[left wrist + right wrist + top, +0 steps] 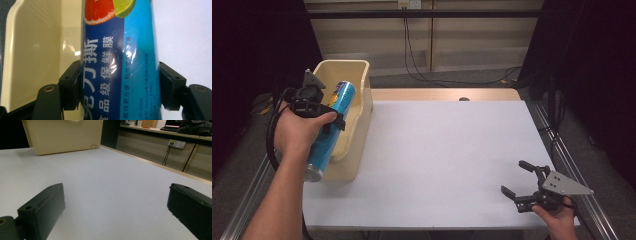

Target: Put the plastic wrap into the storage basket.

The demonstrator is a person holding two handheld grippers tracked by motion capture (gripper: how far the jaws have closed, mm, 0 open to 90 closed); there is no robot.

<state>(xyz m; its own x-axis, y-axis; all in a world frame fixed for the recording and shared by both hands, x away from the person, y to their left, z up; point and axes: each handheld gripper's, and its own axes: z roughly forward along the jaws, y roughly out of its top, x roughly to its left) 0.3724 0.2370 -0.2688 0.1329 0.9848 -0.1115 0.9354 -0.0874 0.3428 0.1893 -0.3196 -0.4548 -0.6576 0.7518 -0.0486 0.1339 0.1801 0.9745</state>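
The left gripper (319, 107) is clamped on a blue tube (330, 127) — a long cylinder of cling film with a grapefruit and lime printed near one end and white lettering down its side. In the left gripper view the two black jaws press against opposite sides of the tube (120, 62), with nothing else between them. From the high view the tube lies tilted, its far end over the cream bin (357, 75) at the left edge of the tabletop (442, 150) and its near, metal-capped end sticking out past the bin's front rim toward the person. The left hand (299, 132) wraps the gripper body from above.

The right gripper (522, 182) sits low near the front right corner of the tabletop, well apart from the bin, held by the right hand (557, 212) at the bottom edge. Its jaws stand wide and hold nothing — in the right gripper view only bare white surface lies between them, with the bin (62, 135) far off across the tabletop (107, 182), and a wall socket (177, 143) with two cables behind it
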